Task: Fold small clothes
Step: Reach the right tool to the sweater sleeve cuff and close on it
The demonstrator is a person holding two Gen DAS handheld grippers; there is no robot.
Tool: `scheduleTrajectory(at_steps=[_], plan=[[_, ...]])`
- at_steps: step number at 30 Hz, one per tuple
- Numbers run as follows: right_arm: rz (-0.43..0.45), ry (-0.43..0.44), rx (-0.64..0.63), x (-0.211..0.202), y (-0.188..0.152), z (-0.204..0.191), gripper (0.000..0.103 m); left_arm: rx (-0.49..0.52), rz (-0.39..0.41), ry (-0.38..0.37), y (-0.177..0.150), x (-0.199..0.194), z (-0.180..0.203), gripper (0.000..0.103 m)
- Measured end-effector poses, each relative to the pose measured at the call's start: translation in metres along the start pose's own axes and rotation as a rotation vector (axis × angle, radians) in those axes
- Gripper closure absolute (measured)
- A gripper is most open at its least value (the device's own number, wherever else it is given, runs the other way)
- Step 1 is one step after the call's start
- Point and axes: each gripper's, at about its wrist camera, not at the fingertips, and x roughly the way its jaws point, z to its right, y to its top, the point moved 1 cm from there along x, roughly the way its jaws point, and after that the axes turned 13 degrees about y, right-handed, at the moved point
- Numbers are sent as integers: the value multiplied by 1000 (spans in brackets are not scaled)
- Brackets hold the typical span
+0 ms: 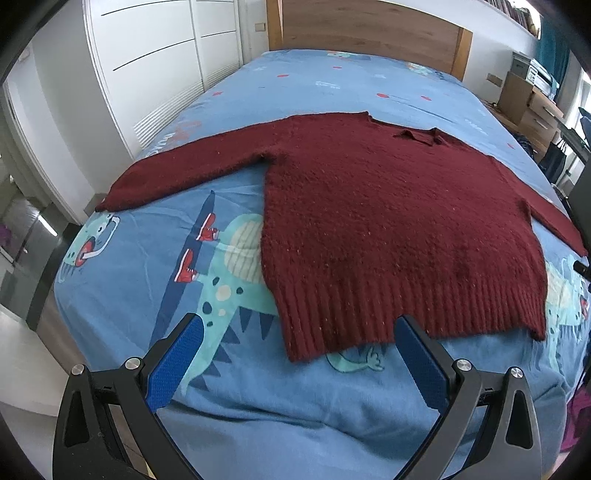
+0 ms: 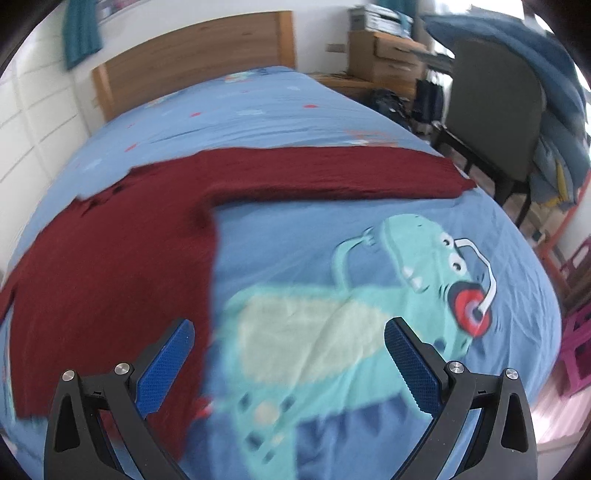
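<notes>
A dark red knitted sweater (image 1: 369,206) lies flat on the blue dinosaur bedspread (image 1: 258,417), sleeves spread to both sides, ribbed hem toward me. My left gripper (image 1: 299,332) is open and empty, hovering just before the hem's left part. In the right wrist view the sweater (image 2: 122,258) fills the left side, with one sleeve (image 2: 332,173) stretched to the right. My right gripper (image 2: 288,334) is open and empty above the sweater's right side edge and the dinosaur print.
A wooden headboard (image 1: 369,26) stands at the far end of the bed. White wardrobe doors (image 1: 155,55) are to the left. A dark chair (image 2: 491,110) piled with blue bedding and wooden drawers (image 2: 384,55) stand to the right of the bed.
</notes>
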Motion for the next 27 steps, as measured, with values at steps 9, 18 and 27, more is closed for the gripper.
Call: scheduleTrajectory(at_steps=[9,18,27], plan=[[-17,-12,205,57,57,100,9,-14,-50,23,12,21,5,2],[40,0,425,87,95,181,26,-1,-74,52,21,39,11,2],[134,11,574,99,123,236,38,25,-108,69,17,54,15,2]])
